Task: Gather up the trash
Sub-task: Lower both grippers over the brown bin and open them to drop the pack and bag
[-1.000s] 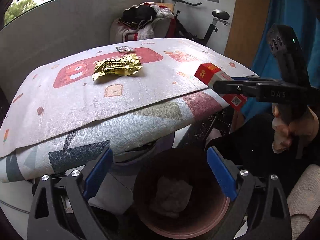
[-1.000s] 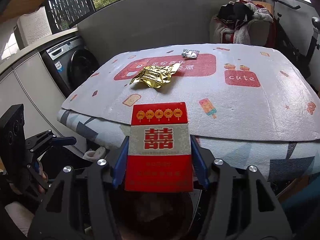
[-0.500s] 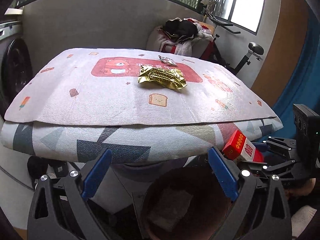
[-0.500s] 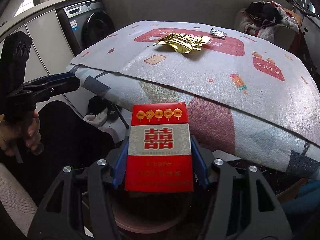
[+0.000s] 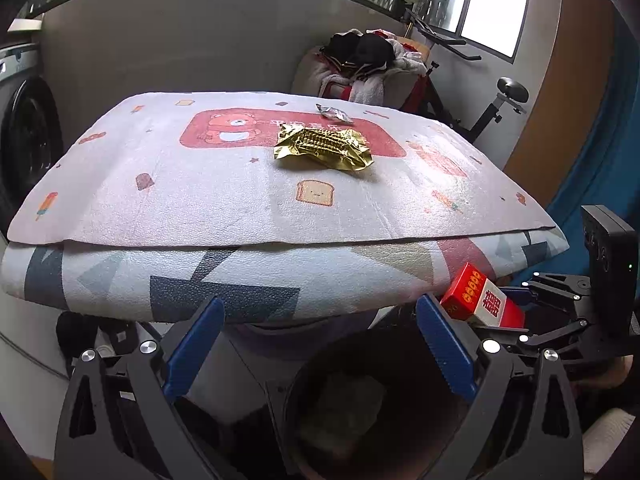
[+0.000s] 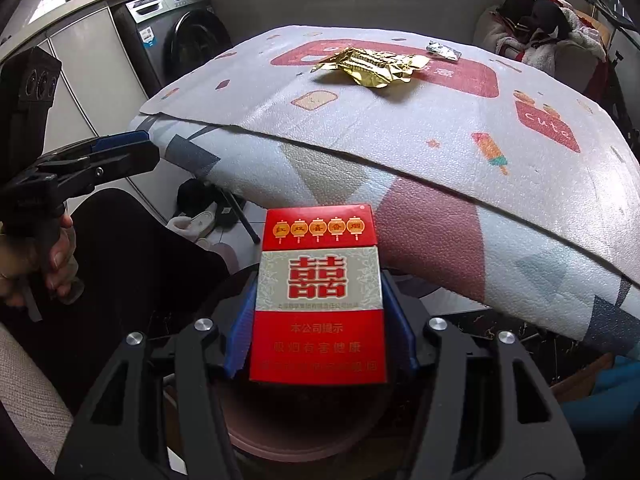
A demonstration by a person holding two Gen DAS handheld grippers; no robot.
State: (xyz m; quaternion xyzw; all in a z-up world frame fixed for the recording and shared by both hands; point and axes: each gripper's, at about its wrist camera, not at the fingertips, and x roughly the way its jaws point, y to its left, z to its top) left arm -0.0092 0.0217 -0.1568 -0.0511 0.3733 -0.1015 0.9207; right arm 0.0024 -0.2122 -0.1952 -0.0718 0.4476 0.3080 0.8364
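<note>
My right gripper (image 6: 320, 312) is shut on a red and white cigarette pack (image 6: 318, 292) and holds it over a dark round bin (image 6: 300, 428) below the table edge. The pack also shows in the left wrist view (image 5: 482, 300), at the right. My left gripper (image 5: 320, 340) is open and empty above the same bin (image 5: 360, 412), which holds crumpled paper. A gold foil wrapper (image 5: 322, 148) and a small silver wrapper (image 5: 334, 113) lie on the patterned table cover (image 5: 200, 184); both show in the right wrist view, gold (image 6: 368, 66) and silver (image 6: 443, 50).
A washing machine (image 6: 180, 36) stands left of the table. A pile of clothes (image 5: 368, 64) and an exercise bike (image 5: 492, 96) stand behind it. Slippers (image 6: 196, 220) lie on the floor under the table. My left gripper shows at the left of the right wrist view (image 6: 104, 156).
My right gripper has moved down off the table with the cigarette pack, to just above the bin. My left gripper has shifted so the table now sits centred ahead.
</note>
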